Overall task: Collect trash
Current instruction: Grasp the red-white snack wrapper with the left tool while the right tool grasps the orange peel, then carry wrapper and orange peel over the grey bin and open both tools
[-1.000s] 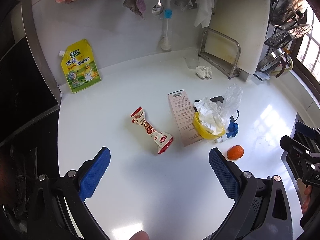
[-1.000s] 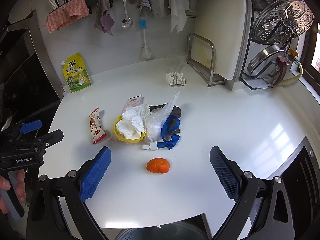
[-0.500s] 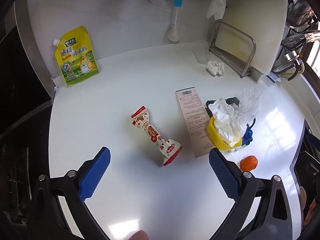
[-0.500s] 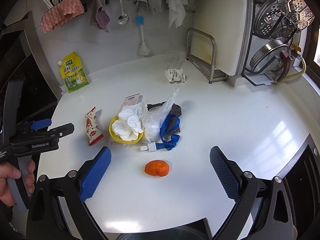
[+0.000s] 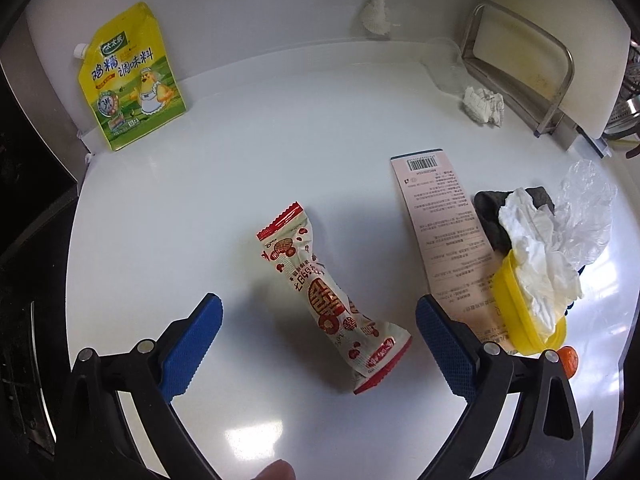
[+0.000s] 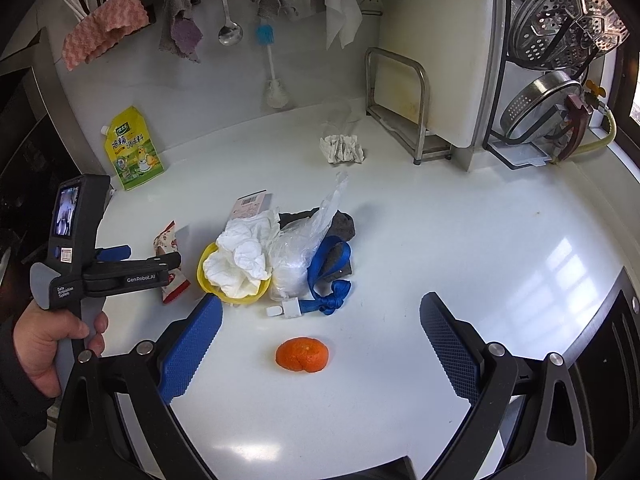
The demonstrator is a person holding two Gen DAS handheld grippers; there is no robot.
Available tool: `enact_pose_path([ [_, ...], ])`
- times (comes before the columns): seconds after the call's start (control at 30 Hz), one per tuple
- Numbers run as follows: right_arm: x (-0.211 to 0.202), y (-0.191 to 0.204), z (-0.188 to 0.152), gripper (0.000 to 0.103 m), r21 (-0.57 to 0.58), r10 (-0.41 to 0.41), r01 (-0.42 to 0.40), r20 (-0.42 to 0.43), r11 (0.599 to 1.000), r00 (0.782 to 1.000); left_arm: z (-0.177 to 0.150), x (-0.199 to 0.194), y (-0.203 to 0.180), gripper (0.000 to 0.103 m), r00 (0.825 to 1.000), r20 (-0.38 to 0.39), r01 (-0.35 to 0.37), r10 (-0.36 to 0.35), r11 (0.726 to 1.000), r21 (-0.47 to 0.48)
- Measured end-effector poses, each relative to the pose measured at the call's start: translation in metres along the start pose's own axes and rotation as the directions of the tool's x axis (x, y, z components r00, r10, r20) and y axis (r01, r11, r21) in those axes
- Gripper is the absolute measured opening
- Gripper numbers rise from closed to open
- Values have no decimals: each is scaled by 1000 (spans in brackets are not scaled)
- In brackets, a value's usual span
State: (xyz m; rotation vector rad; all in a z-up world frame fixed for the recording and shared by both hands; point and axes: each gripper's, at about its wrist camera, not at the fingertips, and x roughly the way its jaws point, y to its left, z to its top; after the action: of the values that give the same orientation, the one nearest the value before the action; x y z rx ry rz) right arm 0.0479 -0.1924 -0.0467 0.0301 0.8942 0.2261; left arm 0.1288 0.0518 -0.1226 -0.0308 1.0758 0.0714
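A red-and-white snack wrapper (image 5: 320, 292) lies on the white counter, its lower half between the fingers of my open left gripper (image 5: 318, 336), which hovers just above it. It also shows in the right wrist view (image 6: 170, 264), partly behind the left gripper (image 6: 140, 264). To its right lie a pink paper slip (image 5: 444, 236), a yellow bowl (image 5: 520, 312) stuffed with white tissue, and clear plastic (image 5: 588, 216). An orange peel (image 6: 303, 354) lies on the counter between the fingers of my open right gripper (image 6: 320, 332).
A yellow seasoning pouch (image 5: 128, 80) leans on the back wall. A crumpled tissue (image 6: 343, 148) lies by the cutting-board rack (image 6: 404, 112). A blue strap (image 6: 328, 280) and dark cloth (image 6: 340, 226) lie beside the bowl. Steamer racks (image 6: 568, 28) stand at right.
My left gripper has moved forward and down over the snack wrapper, which now lies between its fingers. The right gripper has edged slightly closer to the orange peel.
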Motion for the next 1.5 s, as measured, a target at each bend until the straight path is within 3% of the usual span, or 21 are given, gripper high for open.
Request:
enact_pose_path([
  [0.17, 17, -5, -15, 94, -2, 19, -19, -65, 1000, 998, 0, 13, 1, 60, 1000, -27, -1, 1, 1000, 3],
  [0.33, 36, 2, -30, 94, -17, 47, -50, -128, 999, 991, 0, 21, 1, 34, 999, -44, 16, -15, 1000, 8],
  [0.4, 43, 5, -33, 94, -29, 43, -48, -142, 998, 989, 0, 22, 2, 28, 999, -46, 19, -18, 1000, 4],
  [0.47, 48, 9, -33, 94, -38, 47, -53, -148, 998, 988, 0, 22, 2, 14, 999, -40, 31, -30, 999, 12],
  [0.7, 70, 18, -35, 93, -110, 27, -47, -178, 993, 984, 1, 1, 6, 10, 997, 26, 67, -68, 997, 25],
  [0.8, 78, 22, -36, 71, -140, 12, -38, -185, 989, 983, 1, -15, 9, 10, 996, 59, 63, -65, 997, 34],
  [1.0, 89, 25, -40, 68, -154, 7, -41, -214, 987, 977, 2, -34, 15, 10, 994, 90, 61, -64, 997, 41],
  [1.13, 101, 25, -47, 51, -164, -4, -37, -247, 986, 969, 1, -39, 15, 10, 993, 95, 61, -65, 997, 46],
  [1.27, 105, 26, -50, 46, -164, -14, -28, -245, 986, 969, -3, -42, 17, 10, 994, 92, 63, -67, 997, 49],
  [1.33, 105, 27, -49, 26, -166, -13, -28, -241, 986, 970, -5, -44, 16, 10, 994, 91, 62, -67, 997, 55],
  [1.5, 101, 18, -46, 16, -126, 27, -59, -240, 990, 970, -9, -53, 12, 10, 992, 105, 66, -73, 995, 73],
])
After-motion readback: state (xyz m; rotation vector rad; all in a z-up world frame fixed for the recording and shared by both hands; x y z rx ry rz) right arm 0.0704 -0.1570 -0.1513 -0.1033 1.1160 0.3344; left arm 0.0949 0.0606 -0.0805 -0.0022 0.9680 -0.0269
